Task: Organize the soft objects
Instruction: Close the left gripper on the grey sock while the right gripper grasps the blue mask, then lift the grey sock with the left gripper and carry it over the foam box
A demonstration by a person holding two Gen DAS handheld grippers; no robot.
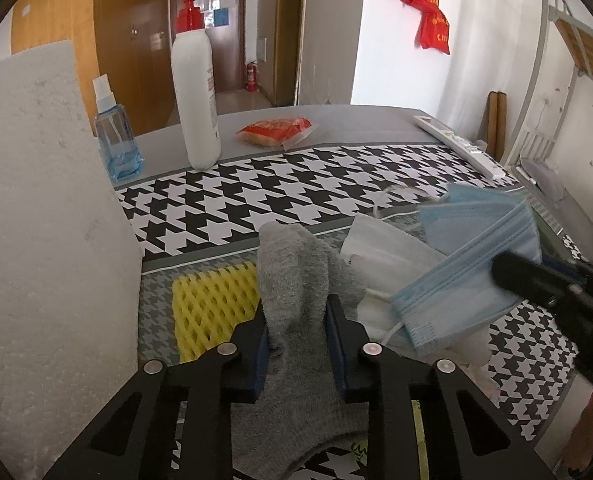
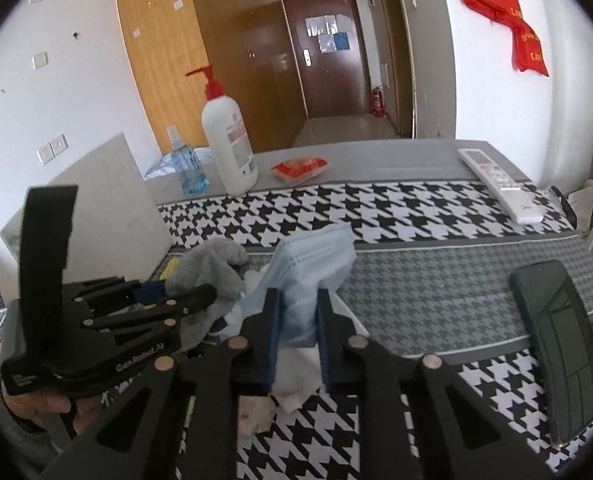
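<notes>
My left gripper [image 1: 296, 316] is shut on a grey sock [image 1: 292, 276], which bunches up between the pads and hangs toward the camera. The sock also shows in the right wrist view [image 2: 212, 268]. My right gripper [image 2: 298, 312] is shut on a blue face mask [image 2: 316, 256] and holds it above the table. In the left wrist view that mask [image 1: 468, 280] hangs from the right gripper's black finger [image 1: 536, 276]. A white mask [image 1: 384, 248] and a yellow foam net [image 1: 212, 300] lie under them on the houndstooth cloth [image 1: 296, 184].
A white foam block [image 1: 44, 220] stands at the left. A pump bottle [image 1: 194, 92], a blue spray bottle [image 1: 114, 144] and a red snack packet [image 1: 274, 130] stand at the back. A white remote [image 2: 496, 184] and a dark phone [image 2: 556, 332] lie to the right.
</notes>
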